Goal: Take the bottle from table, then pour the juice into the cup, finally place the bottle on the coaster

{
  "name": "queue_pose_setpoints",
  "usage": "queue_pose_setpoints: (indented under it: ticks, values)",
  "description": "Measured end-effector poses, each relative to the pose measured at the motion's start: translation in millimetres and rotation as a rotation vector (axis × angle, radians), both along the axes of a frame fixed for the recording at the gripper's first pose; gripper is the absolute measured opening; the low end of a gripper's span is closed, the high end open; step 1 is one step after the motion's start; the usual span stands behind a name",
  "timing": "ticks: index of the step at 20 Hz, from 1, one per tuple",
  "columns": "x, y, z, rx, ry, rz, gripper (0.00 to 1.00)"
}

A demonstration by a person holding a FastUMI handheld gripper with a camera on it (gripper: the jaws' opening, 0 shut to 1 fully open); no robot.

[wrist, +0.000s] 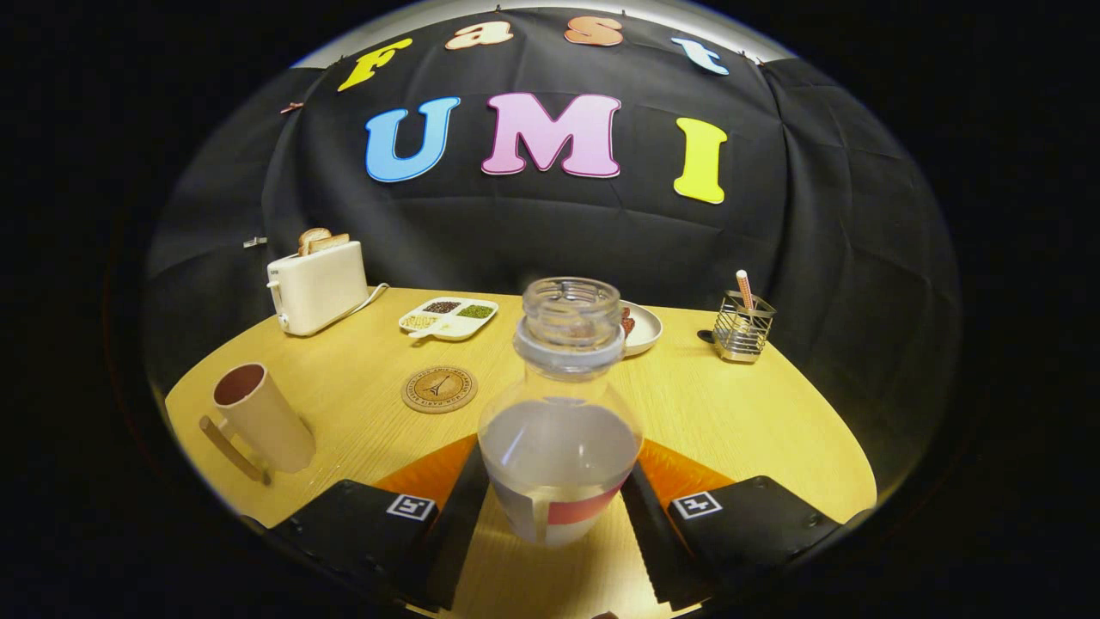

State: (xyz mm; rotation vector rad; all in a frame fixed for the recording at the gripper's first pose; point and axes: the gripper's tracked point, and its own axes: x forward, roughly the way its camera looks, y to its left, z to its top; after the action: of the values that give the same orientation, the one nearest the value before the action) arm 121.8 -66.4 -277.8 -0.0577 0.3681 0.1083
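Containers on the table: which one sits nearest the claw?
The clear bottle, standing uncapped between the claw fingers. The pink cup stands off to their left, and the wire holder far beyond.

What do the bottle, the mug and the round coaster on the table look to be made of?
The clear open-necked bottle, held between the fingers of the claw, looks like glossy transparent plastic or glass: liquid and highlights show through. The beige mug with a dark inside looks matte, likely plastic or ceramic. The round tan coaster looks like cork or wood, dull with a printed design.
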Motion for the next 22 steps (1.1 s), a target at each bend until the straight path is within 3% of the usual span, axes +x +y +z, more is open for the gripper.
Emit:
queue_pose_setpoints:
  ticks: [7,12,19,22]
  values:
    - [1,17,0,-0.101,0.054,0.074,0.73]
    - [4,42,37,-0.196,-0.009,0.152,0.72]
    - [4,84,64,-0.446,-0.057,0.253,0.71]
    - [1,96,67,-0.601,-0.073,0.249,0.71]
